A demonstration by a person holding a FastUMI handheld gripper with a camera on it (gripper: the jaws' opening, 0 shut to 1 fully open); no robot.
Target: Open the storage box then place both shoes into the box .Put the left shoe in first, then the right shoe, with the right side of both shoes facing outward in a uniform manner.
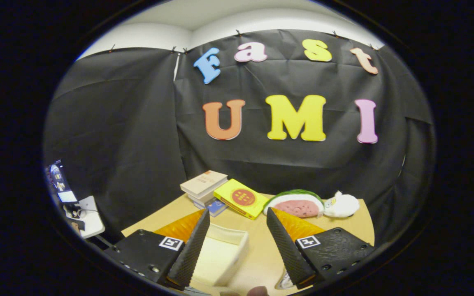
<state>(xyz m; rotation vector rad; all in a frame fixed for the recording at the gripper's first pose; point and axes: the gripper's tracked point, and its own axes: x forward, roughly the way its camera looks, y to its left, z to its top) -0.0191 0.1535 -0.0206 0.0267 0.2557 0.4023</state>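
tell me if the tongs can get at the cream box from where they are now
Probably yes. The open tongs hang above the wooden table, with the cream open-topped plastic box right between the fingers and nothing lying over it.

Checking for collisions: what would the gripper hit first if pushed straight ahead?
Likely the flat yellow book beyond the open gripper, across bare wooden table; depth is uncertain.

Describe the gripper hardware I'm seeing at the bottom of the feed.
The gripper has two tapered wedge jaws with finely ribbed inner faces, standing apart. Each sits on a black block with screws, carrying a square black-and-white marker, with a translucent orange panel behind.
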